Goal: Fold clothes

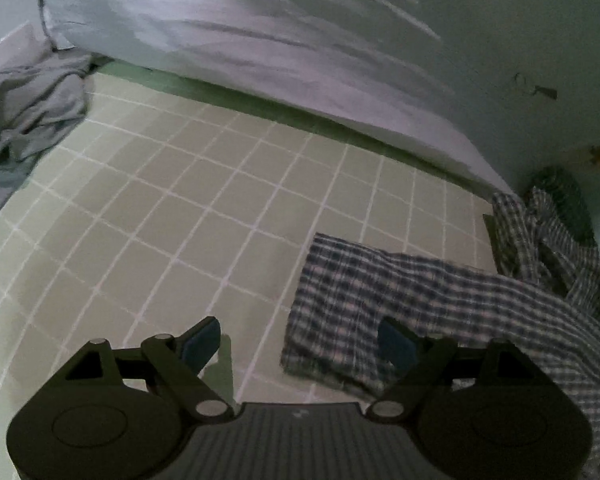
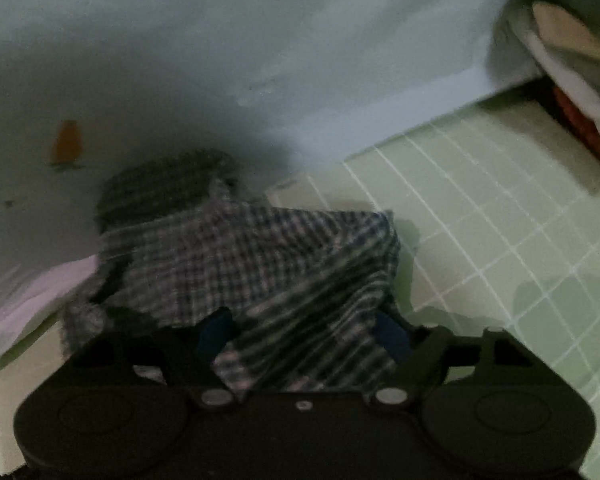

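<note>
Both our grippers gape: left gripper over bare mat, right gripper with the checked shirt lying loose between its fingers. That shirt lies crumpled at the mat's wall-side edge. Grey cloth lies beyond; no readable writing.

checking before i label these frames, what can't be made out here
- Plaid garment: right wrist view, blurred; near part hidden behind the right gripper, so a grip cannot be judged.
- Plaid garment's right end: left wrist view, cut off by the frame edge.
- Grey cloth: left wrist view, cut off at the left edge.
- Orange mark: too blurred to identify.
</note>
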The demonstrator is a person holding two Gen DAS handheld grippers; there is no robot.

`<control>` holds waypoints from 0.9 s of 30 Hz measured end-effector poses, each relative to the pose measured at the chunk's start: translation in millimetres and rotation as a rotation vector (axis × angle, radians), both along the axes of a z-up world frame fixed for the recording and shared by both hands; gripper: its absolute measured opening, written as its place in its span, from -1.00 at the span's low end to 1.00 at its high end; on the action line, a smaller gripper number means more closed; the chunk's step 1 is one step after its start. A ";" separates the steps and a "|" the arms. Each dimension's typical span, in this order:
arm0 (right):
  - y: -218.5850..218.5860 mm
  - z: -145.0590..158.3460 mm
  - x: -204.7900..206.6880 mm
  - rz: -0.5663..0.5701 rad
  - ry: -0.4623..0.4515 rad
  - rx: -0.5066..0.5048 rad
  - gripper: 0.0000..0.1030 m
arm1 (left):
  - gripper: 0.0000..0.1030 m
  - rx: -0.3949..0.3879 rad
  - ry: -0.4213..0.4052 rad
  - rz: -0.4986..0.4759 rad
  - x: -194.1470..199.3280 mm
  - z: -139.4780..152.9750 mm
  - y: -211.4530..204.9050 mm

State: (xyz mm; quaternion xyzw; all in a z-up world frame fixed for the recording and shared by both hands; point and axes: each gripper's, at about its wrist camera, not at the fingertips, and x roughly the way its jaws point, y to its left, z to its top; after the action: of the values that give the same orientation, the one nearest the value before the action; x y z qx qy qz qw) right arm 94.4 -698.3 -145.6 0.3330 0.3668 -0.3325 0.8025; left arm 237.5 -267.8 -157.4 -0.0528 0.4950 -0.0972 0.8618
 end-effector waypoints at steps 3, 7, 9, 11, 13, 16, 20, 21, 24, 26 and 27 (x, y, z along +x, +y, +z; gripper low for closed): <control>-4.9 -2.3 1.6 0.010 0.006 0.016 -0.27 | 0.32 -0.019 0.005 -0.031 4.8 -4.6 -4.1; -11.2 6.0 2.6 0.028 0.031 -0.015 -0.89 | -0.46 -0.017 -0.021 -0.065 5.7 -5.8 -11.0; -13.4 14.5 0.8 0.036 0.011 -0.035 -0.94 | -0.71 -0.012 -0.043 -0.092 3.6 -3.5 -15.5; -13.1 26.3 -2.0 0.041 -0.010 -0.059 -0.95 | -0.91 -0.015 -0.080 -0.102 0.5 4.1 -17.6; -12.2 42.2 -6.0 0.047 -0.052 -0.074 -0.96 | -0.91 -0.022 -0.133 -0.101 -3.8 18.8 -16.3; -9.7 65.9 -11.3 0.058 -0.130 -0.087 -0.96 | -0.91 -0.056 -0.225 -0.080 -11.5 52.1 -5.5; -4.7 91.6 -11.4 0.094 -0.251 -0.086 -0.96 | -0.91 -0.105 -0.337 -0.029 -20.3 95.6 18.6; -2.9 93.8 -9.3 0.105 -0.273 -0.082 -0.96 | -0.91 -0.118 -0.358 -0.013 -22.3 104.4 25.3; 0.9 90.5 2.4 0.136 -0.311 -0.060 -0.96 | -0.91 -0.127 -0.392 0.033 -23.6 116.3 42.5; 2.9 79.8 13.3 0.162 -0.331 -0.035 -0.95 | -0.91 -0.108 -0.383 0.064 -20.0 112.2 49.2; 3.2 71.9 18.1 0.165 -0.321 -0.027 -0.87 | -0.91 -0.094 -0.369 0.080 -17.0 106.7 51.4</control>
State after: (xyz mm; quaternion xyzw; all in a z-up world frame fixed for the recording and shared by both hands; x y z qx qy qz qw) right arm 112.5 -695.0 -73.7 0.3397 0.2554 -0.2131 0.8797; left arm 220.5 -216.5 -50.7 -0.0940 0.3211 -0.0938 0.9377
